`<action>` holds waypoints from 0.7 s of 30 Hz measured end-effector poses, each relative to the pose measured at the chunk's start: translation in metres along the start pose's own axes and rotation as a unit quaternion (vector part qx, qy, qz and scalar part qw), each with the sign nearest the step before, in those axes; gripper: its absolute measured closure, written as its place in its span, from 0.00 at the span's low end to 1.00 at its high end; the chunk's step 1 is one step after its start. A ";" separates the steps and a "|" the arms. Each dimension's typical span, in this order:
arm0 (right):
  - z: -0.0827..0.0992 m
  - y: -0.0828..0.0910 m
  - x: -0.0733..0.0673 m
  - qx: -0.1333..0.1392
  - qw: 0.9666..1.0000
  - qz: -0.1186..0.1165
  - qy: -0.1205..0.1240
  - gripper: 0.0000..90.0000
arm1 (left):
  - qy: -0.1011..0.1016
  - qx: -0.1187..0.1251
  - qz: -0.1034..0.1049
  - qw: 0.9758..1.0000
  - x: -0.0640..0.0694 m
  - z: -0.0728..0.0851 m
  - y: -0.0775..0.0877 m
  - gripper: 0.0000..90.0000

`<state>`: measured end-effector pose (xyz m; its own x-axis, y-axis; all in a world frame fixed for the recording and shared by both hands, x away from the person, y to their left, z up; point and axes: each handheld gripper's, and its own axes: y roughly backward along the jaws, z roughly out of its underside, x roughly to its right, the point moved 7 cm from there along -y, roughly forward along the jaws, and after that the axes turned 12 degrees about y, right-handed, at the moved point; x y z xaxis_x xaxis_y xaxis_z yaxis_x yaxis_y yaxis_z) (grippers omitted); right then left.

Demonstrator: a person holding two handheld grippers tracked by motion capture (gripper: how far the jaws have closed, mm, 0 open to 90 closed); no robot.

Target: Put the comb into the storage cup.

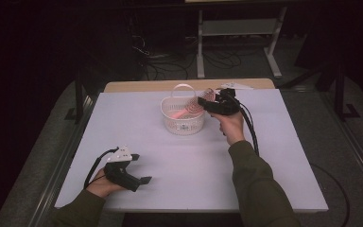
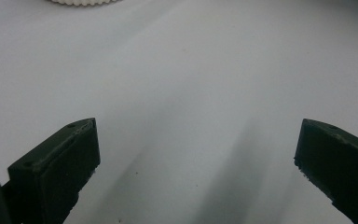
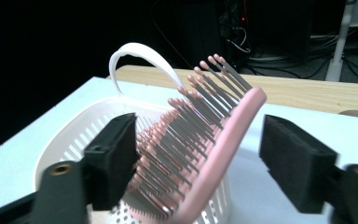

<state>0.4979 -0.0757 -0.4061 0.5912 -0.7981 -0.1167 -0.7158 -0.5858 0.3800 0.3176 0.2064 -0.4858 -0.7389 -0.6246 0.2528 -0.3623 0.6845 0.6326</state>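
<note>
1. Hairbrush, pink with grey pink-tipped bristles, leans tilted in the white basket; its head rises above the rim and its lower end is cut off at the bottom edge of the right gripper view.
2. From the high view the hairbrush shows as a pink streak inside the basket, its shape hard to make out there.
3. Right gripper has its jaws spread to either side of the brush head; the right pad stands clear of the pink back, the left one sits at the bristle tips, and whether it touches them I cannot tell. No grip shows.
4. In the high view the right gripper hovers at the basket's right rim, and the hand holding it is partly hidden by the tool and its cable.
5. Basket handle arches upright behind the bristles.
6. Left gripper rests low near the front left of the table, well apart from the basket.
7. Its jaws stand wide apart over bare tabletop with nothing between them; a sliver of basket is cut off at the top edge.
</note>
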 end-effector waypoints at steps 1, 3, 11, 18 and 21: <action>0.000 0.001 0.000 -0.003 1.000 -0.001 0.001 0.21 | 0.001 0.002 0.001 1.000 0.000 0.000 0.000 0.00; 0.001 0.003 0.001 -0.013 1.000 -0.009 0.006 0.14 | 0.000 0.002 0.000 1.000 0.000 0.000 0.001 0.00; 0.009 0.007 -0.005 -0.059 0.996 -0.013 0.061 0.00 | -0.002 0.001 -0.001 1.000 0.000 -0.001 0.000 0.00; 0.011 0.011 -0.010 -0.070 0.994 -0.021 0.083 0.00 | -0.002 0.004 0.000 1.000 0.000 -0.001 0.001 0.00; 0.011 0.014 -0.013 -0.070 0.994 -0.024 0.085 0.00 | -0.002 0.004 0.000 1.000 0.000 -0.001 0.002 0.00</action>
<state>0.4764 -0.0753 -0.4096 0.6860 -0.7275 0.0155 -0.6344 -0.5874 0.5025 0.3173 0.2072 -0.4843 -0.7407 -0.6235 0.2501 -0.3671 0.6875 0.6265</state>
